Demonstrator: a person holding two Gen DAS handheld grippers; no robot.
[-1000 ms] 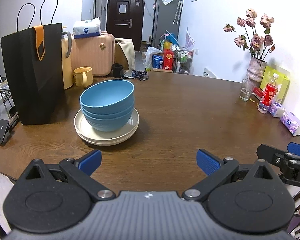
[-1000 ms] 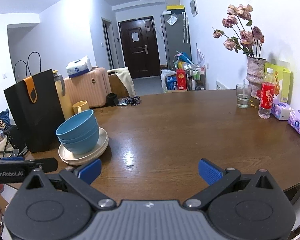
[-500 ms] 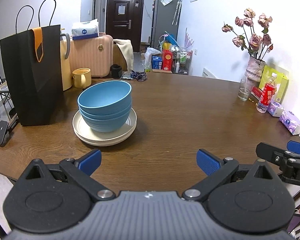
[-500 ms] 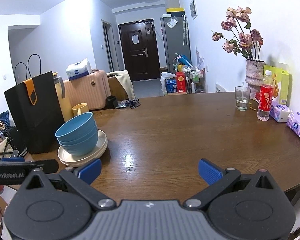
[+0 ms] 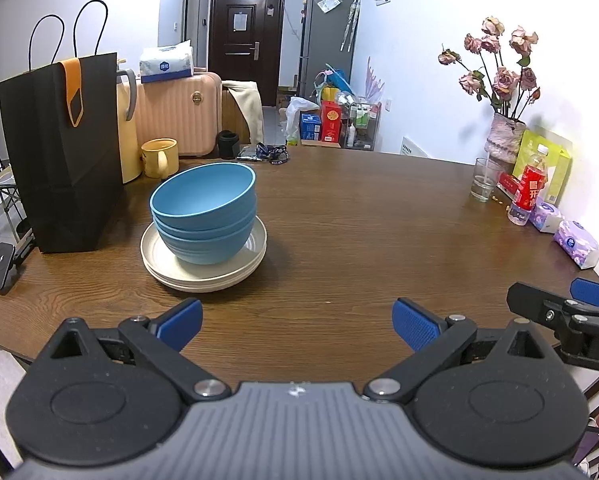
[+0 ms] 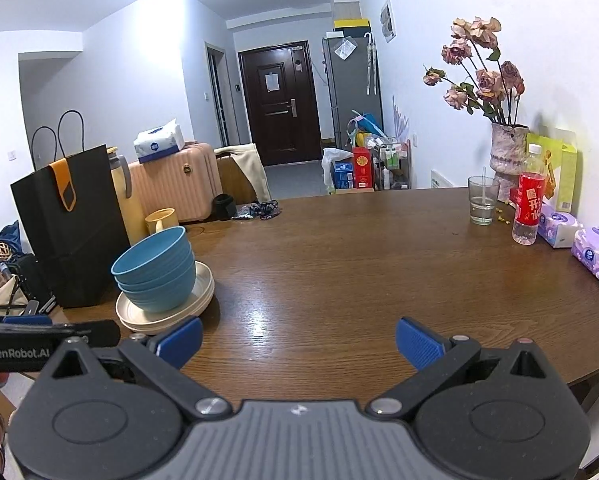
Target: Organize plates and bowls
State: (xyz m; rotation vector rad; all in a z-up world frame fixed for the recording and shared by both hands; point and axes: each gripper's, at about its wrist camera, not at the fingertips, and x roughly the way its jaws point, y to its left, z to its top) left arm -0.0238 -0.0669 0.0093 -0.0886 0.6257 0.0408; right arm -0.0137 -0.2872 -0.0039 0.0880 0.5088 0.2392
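On the wide brown tabletop [image 5: 379,216] the cream plates [image 5: 203,268] already sit stacked beside the black bag with the blue bowls [image 5: 205,216] nested on top — the tidying looks finished, or not begun — and the left hand-held gripper [image 5: 297,322] and right hand-held gripper [image 6: 298,340] hang spread wide, empty.

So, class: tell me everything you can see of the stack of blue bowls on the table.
The stack of blue bowls is three matte, plastic-looking bowls nested upright, the top one empty. It sits slightly off-centre on a pile of cream plates on the brown wooden table, beside a black paper bag, a yellow mug behind. Neither gripper touches it.
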